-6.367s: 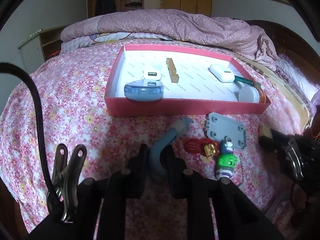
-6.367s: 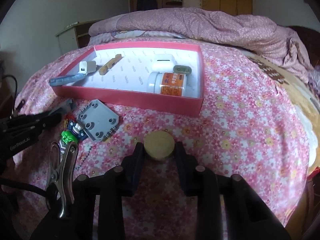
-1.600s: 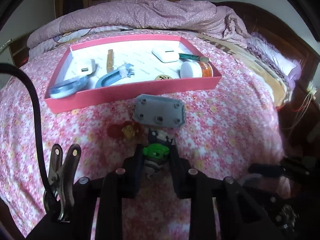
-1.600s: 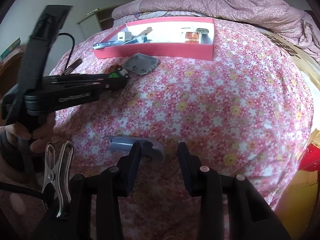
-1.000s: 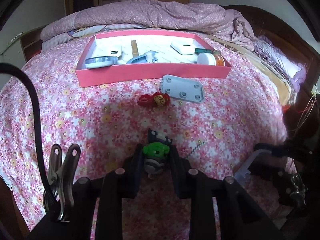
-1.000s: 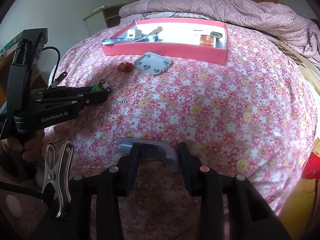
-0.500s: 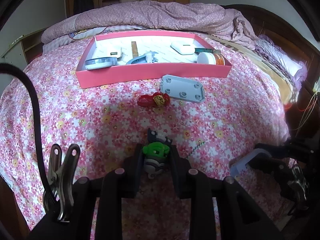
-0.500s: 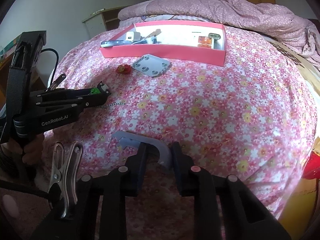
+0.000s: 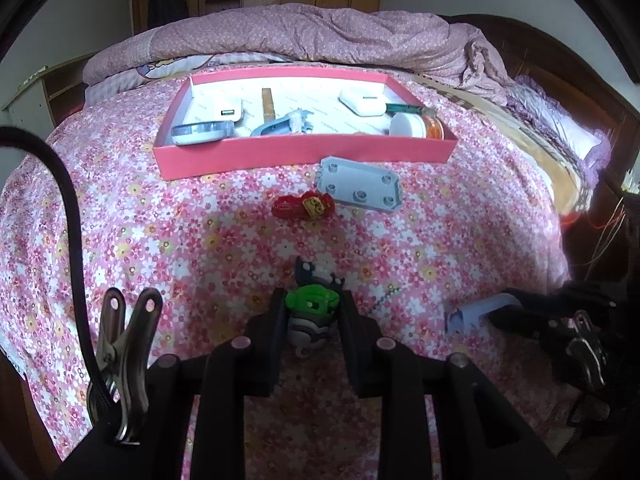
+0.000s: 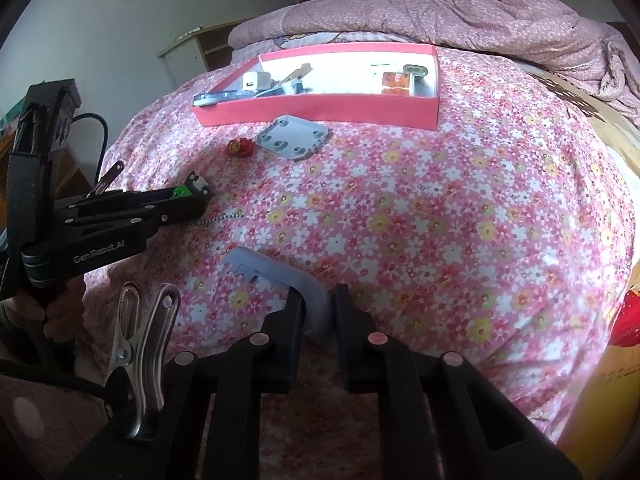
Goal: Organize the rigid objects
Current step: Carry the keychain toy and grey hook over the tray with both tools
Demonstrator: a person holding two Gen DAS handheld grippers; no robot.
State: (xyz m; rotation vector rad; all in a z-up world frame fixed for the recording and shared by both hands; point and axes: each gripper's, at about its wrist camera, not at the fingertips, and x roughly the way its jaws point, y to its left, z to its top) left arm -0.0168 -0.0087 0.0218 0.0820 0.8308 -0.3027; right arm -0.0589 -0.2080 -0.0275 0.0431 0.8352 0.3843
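While both tools hang over the near edge of the bed (image 9: 140, 208), each has something pinched. The left hand-held gripper (image 9: 313, 312) is pressed in on a small green-headed toy figure (image 9: 313, 302), its pads against the figure's sides; a thin bead chain (image 9: 386, 294) trails from it onto the flowered bedspread. The right hand-held gripper (image 10: 316, 312) has its jaws drawn fully together on the curved end of a grey-blue plastic bracket (image 10: 276, 276), whose notched other end sticks out toward the left over the bedspread; the left wrist view shows the same bracket low at the right, near the bed's right edge. A hand (image 10: 60, 312) grips the handle of the left tool at the left of the right wrist view. Toward the middle of the bed a red charm with a gold face (image 9: 303, 207) lies just beside a flat grey plate with round studs (image 9: 360, 190), and the plate sits just in front of the near wall of a pink tray (image 9: 304, 152). The tray lies toward the far edge of the bed, before a bunched quilt (image 9: 320, 36). Inside it are a white charger (image 9: 226, 109), a flat round blue case (image 9: 202, 132), a wooden stick (image 9: 267, 102), another grey-blue bracket (image 9: 280, 126), a white earbud case (image 9: 362, 102) and an orange jar with a white lid (image 9: 416, 125) on its side.
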